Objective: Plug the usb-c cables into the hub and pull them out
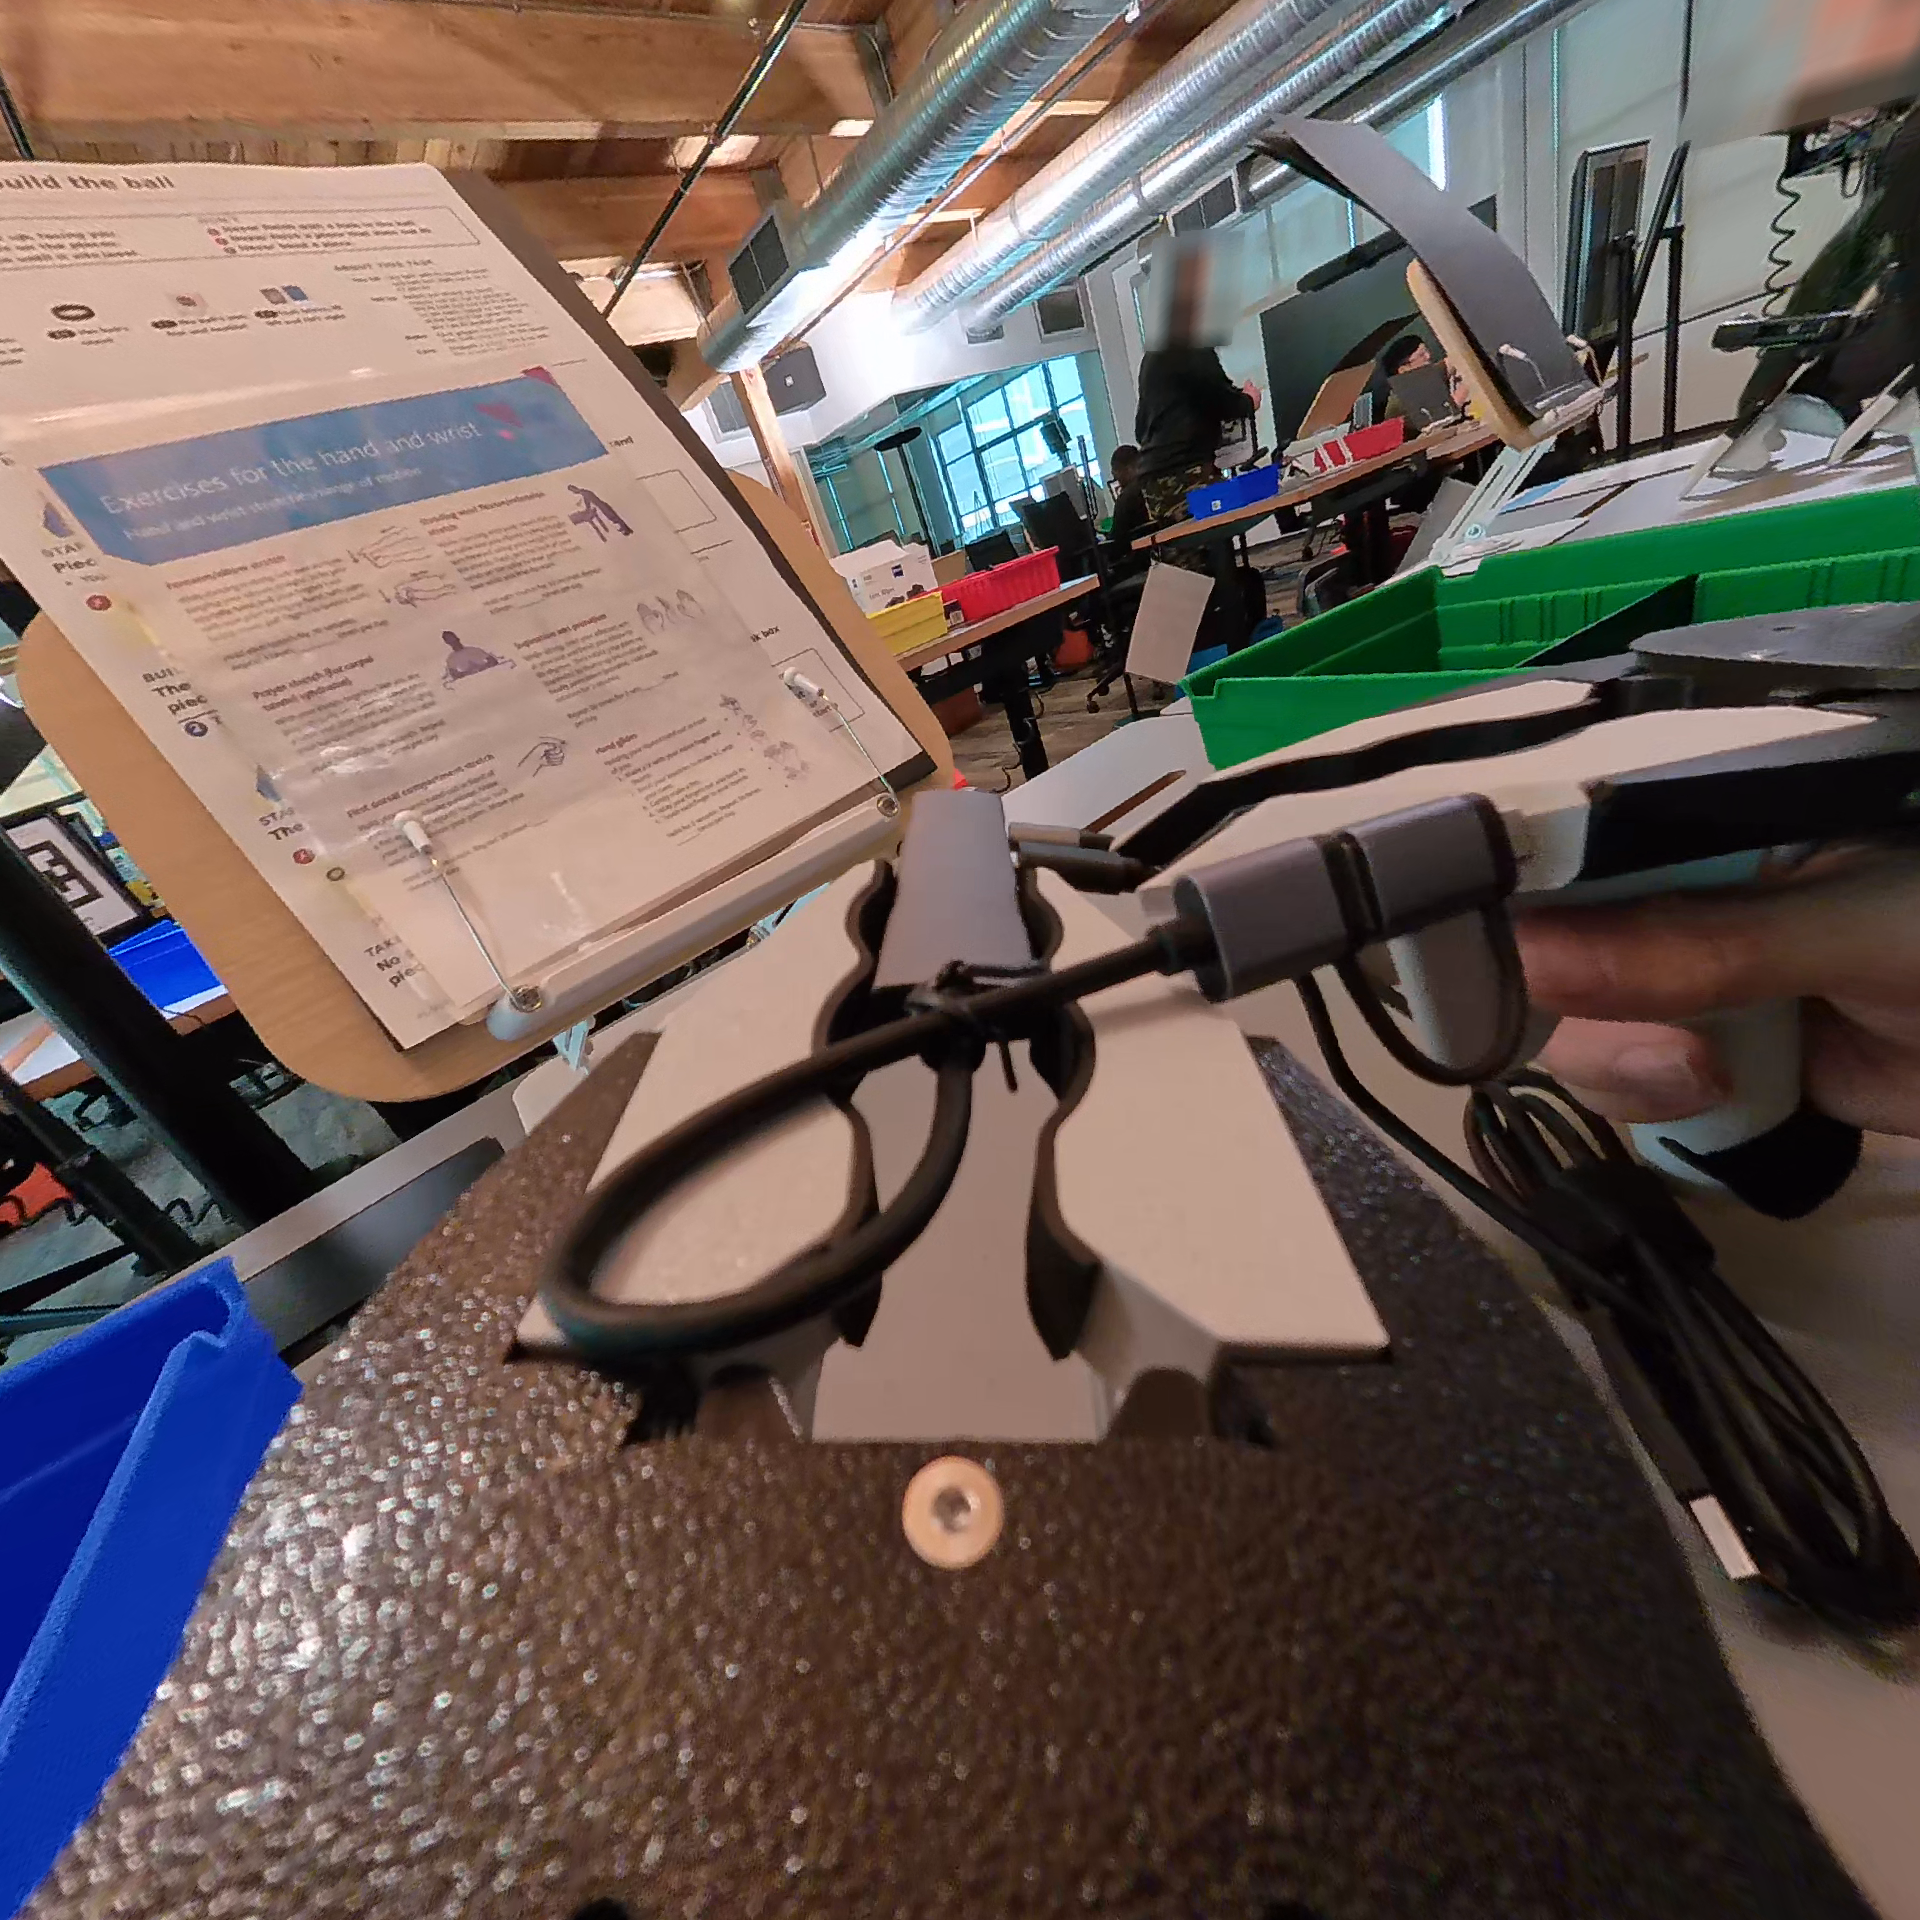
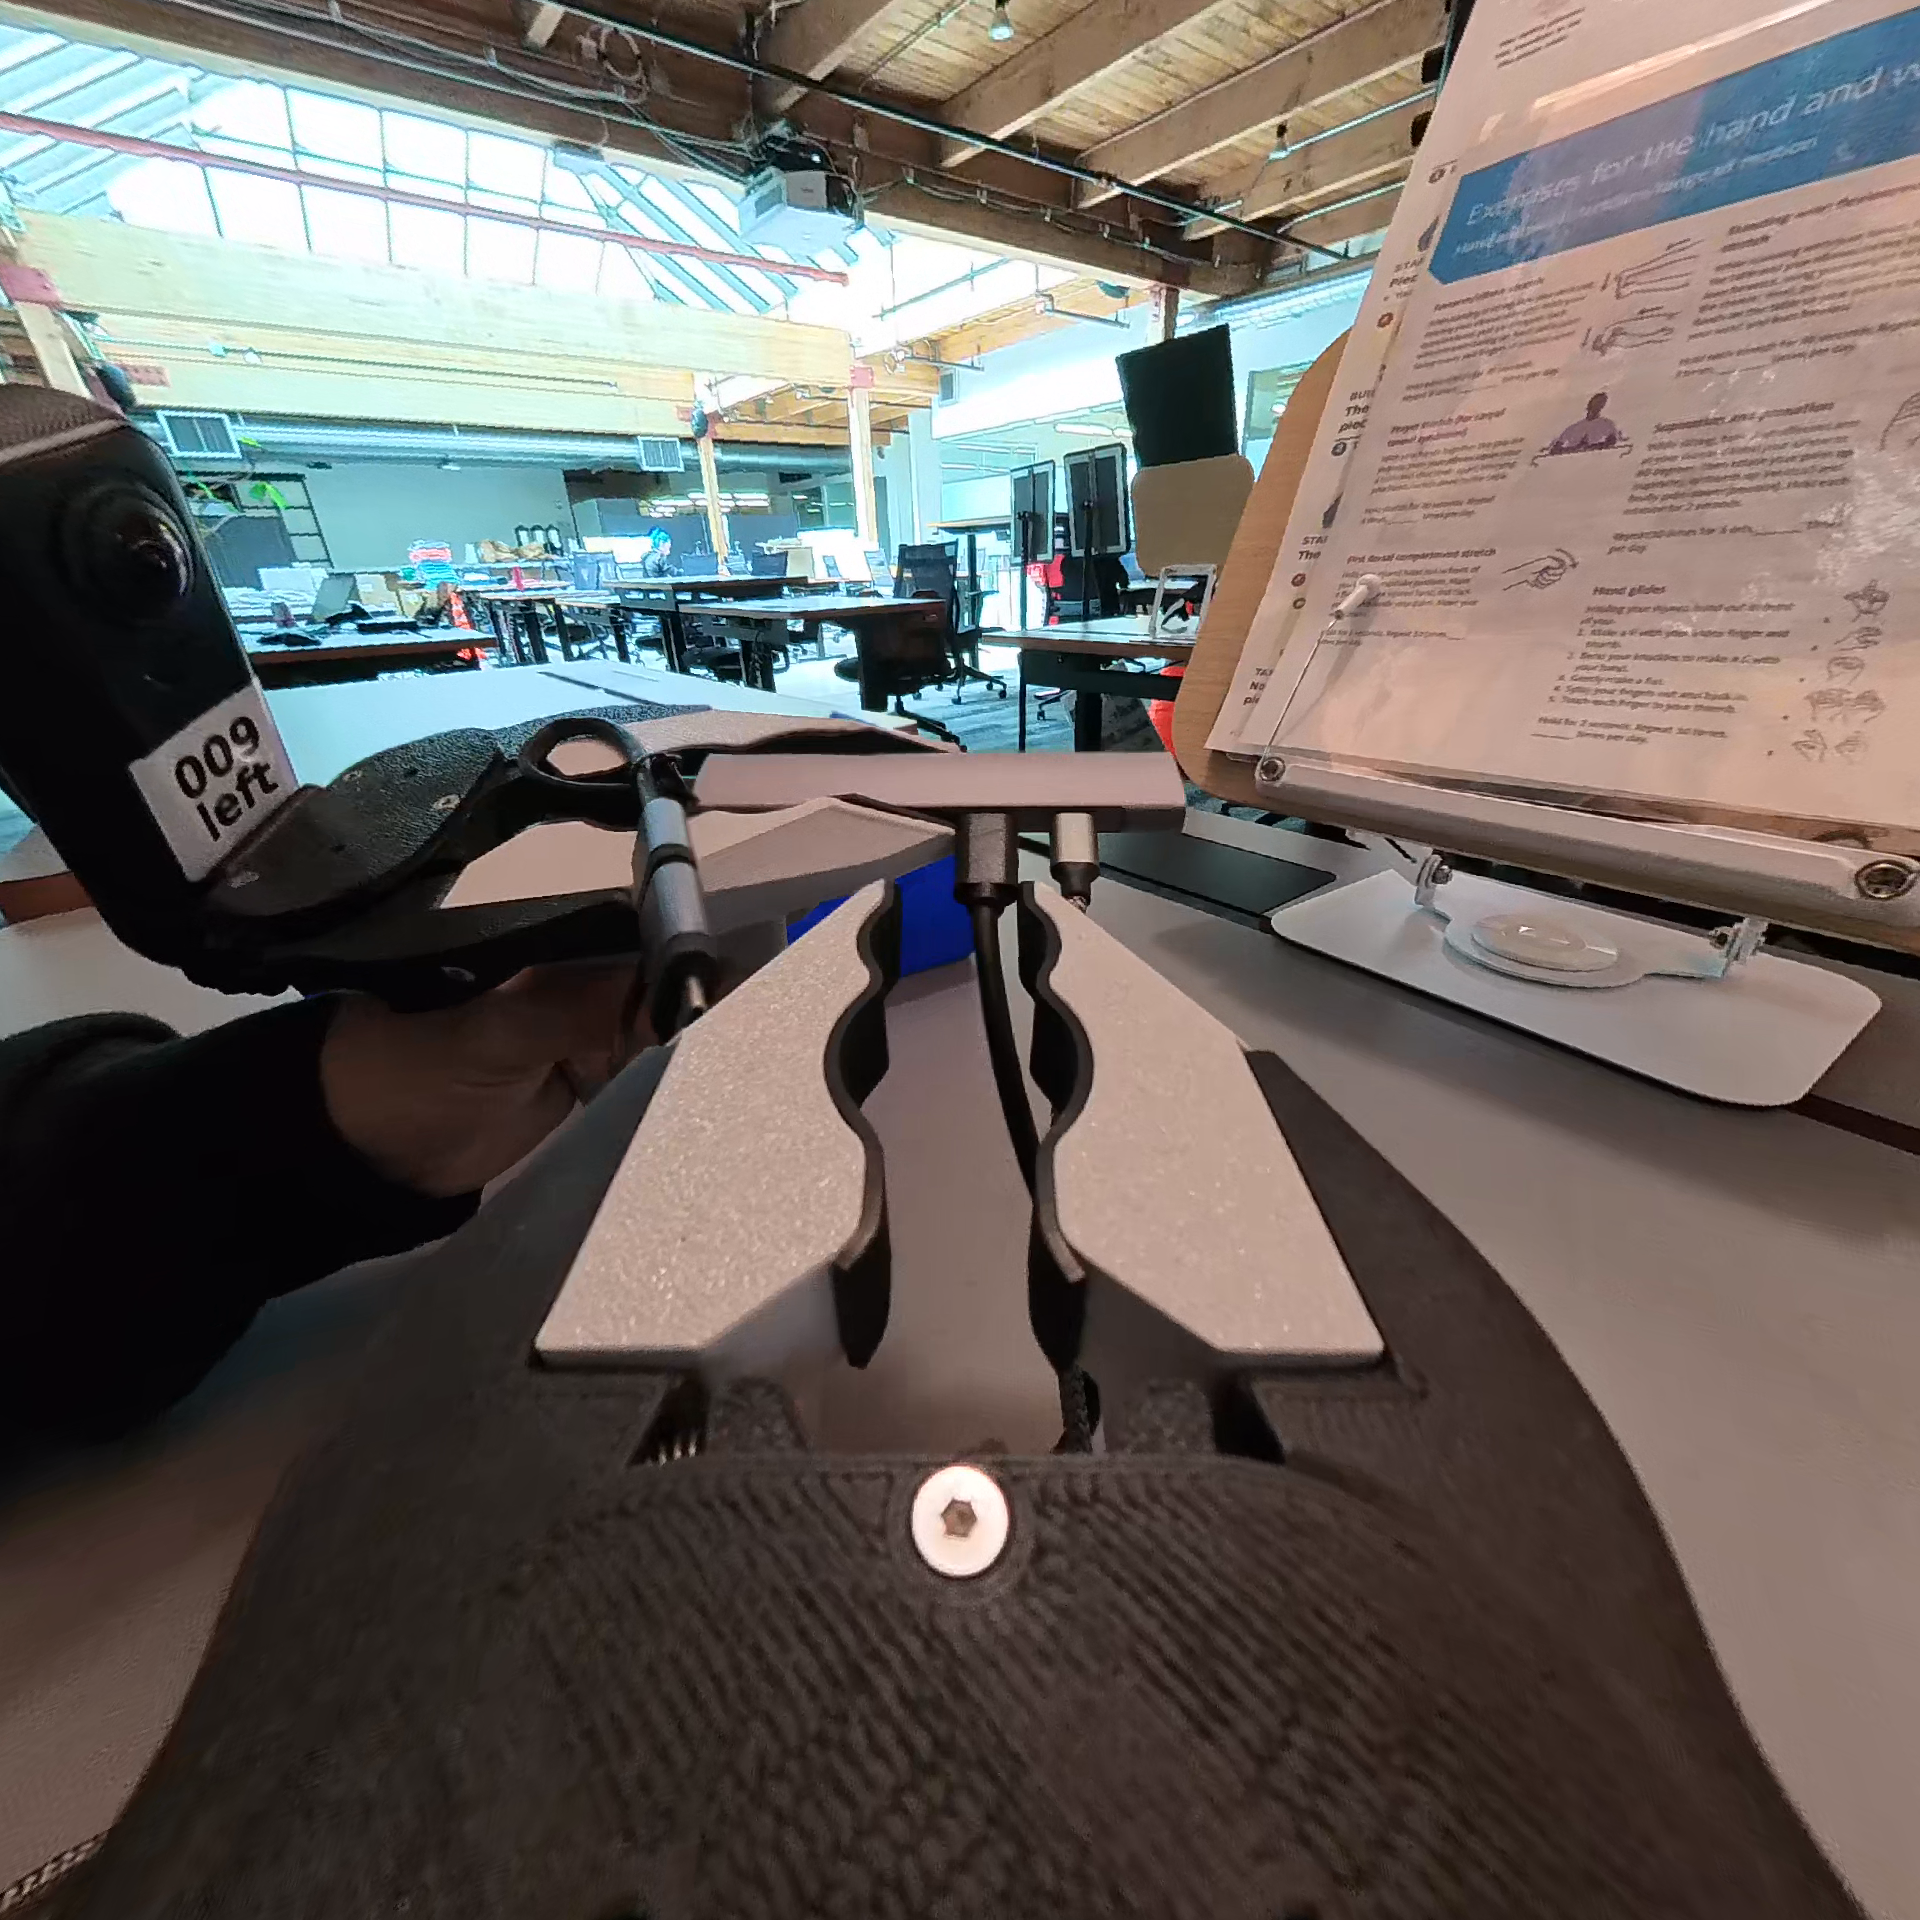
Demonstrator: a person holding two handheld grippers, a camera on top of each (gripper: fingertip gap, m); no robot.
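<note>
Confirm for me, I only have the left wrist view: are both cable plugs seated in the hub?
Observer: Yes. The right wrist view shows a dark plug and a silver plug side by side, both in the hub.
Operator: Where is the right gripper relative to them?
Observer: The right gripper has its jaws either side of the dark plug, whose black cable runs back between them. The silver plug sits outside, to the right.
Operator: Closed on it?
Observer: No, there are gaps between the jaws and the cable.
</note>
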